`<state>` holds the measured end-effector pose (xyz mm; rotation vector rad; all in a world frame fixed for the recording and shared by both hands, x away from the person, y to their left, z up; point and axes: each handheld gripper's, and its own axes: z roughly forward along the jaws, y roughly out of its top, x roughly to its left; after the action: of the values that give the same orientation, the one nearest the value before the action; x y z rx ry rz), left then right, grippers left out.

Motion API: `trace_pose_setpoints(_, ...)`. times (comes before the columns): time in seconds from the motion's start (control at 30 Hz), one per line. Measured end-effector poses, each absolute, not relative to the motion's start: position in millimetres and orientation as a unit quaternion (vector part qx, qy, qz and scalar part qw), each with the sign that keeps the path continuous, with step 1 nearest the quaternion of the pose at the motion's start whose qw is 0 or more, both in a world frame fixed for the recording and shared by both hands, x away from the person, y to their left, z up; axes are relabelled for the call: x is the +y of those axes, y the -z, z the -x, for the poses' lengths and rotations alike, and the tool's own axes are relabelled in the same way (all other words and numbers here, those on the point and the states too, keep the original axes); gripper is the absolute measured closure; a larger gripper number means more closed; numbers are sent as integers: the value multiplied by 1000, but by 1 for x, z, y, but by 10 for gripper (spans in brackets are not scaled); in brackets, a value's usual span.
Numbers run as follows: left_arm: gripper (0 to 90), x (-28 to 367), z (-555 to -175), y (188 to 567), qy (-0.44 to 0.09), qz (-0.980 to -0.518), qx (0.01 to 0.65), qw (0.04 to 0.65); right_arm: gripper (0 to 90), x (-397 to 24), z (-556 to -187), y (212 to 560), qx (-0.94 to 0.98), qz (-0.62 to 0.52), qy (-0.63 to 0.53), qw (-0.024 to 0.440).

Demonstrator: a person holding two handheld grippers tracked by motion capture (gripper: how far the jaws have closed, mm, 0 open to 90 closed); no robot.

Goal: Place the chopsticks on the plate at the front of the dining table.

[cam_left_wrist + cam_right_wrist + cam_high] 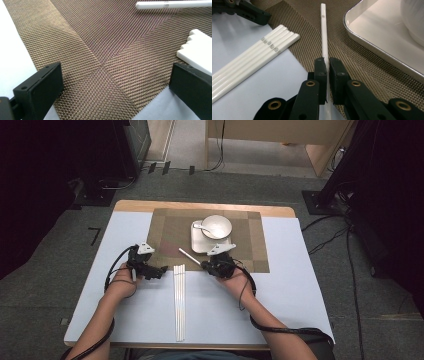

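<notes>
Your right tongs (327,65) are clamped on a single slim white chopstick (324,32), lying angled over the brown woven placemat (312,27) beside the silver tray (372,40), likely to set it there. Your left tongs (112,85) hang spread and empty near the four bundled white chopsticks (257,58).

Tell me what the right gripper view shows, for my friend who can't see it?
The right gripper pinches one white chopstick over a brown woven mat. Four more chopsticks lie side by side to its left, and a white tray sits at the right.
</notes>
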<state>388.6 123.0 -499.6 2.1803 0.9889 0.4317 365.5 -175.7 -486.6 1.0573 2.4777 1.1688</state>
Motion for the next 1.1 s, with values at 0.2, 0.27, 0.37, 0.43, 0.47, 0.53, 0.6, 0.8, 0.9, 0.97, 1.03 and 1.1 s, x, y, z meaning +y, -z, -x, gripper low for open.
trace_pose_setpoints(0.2, 0, 123, -388, 500, -168, -840, 382, 347, 858, -176, -371, 484, 839, -358, -397, 102)
trace_pose_setpoints(0.27, 0, 123, -388, 500, -167, -840, 383, 347, 857, -175, -372, 483, 839, -356, -398, 104)
trace_pose_setpoints(0.37, 0, 123, -388, 500, -168, -840, 383, 347, 858, -174, -375, 482, 838, -356, -400, 102)
trace_pose_setpoints(0.43, 0, 123, -388, 500, -168, -840, 383, 346, 858, -174, -376, 483, 839, -356, -399, 101)
trace_pose_setpoints(0.47, 0, 123, -388, 500, -168, -840, 383, 346, 857, -174, -377, 483, 839, -357, -399, 101)
trace_pose_setpoints(0.53, 0, 123, -388, 500, -168, -839, 384, 347, 858, -174, -379, 483, 838, -359, -399, 99)
trace_pose_setpoints(0.6, 0, 123, -388, 500, -168, -839, 384, 346, 858, -174, -381, 483, 838, -359, -399, 100)
trace_pose_setpoints(0.8, 0, 123, -388, 500, -169, -839, 384, 347, 858, -172, -387, 483, 838, -362, -396, 98)
trace_pose_setpoints(0.9, 0, 123, -388, 500, -168, -839, 384, 346, 858, -171, -390, 485, 839, -361, -394, 98)
trace_pose_setpoints(0.97, 0, 123, -388, 500, -168, -839, 385, 347, 858, -171, -391, 485, 840, -361, -392, 99)
trace_pose_setpoints(1.03, 0, 123, -388, 500, -168, -839, 385, 346, 858, -170, -392, 484, 840, -360, -394, 99)
trace_pose_setpoints(1.1, 0, 123, -388, 500, -168, -839, 385, 346, 858, -170, -393, 482, 838, -361, -396, 100)
